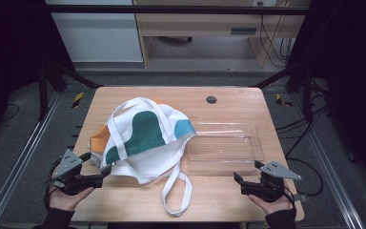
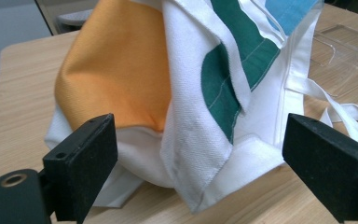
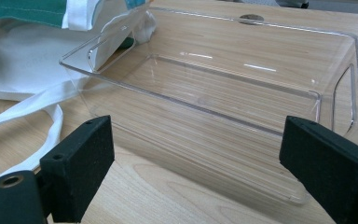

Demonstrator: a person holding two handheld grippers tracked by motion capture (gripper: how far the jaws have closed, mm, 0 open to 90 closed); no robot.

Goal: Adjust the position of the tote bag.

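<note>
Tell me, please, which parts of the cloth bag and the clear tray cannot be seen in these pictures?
- White cloth tote bag with green, orange and blue patches: its inside is hidden by its own folded fabric, high view.
- Same bag, left gripper view: its top is cut off by the upper edge.
- Clear plastic rectangular tray: its near right corner is hidden behind the right gripper's jaw, right gripper view.

I see a light wooden surface (image 1: 124, 202) with a dark round grommet hole (image 1: 211, 99) near its far edge. Beyond it, grey floor, a wooden desk (image 1: 195, 24), black frame rails and loose cables.
</note>
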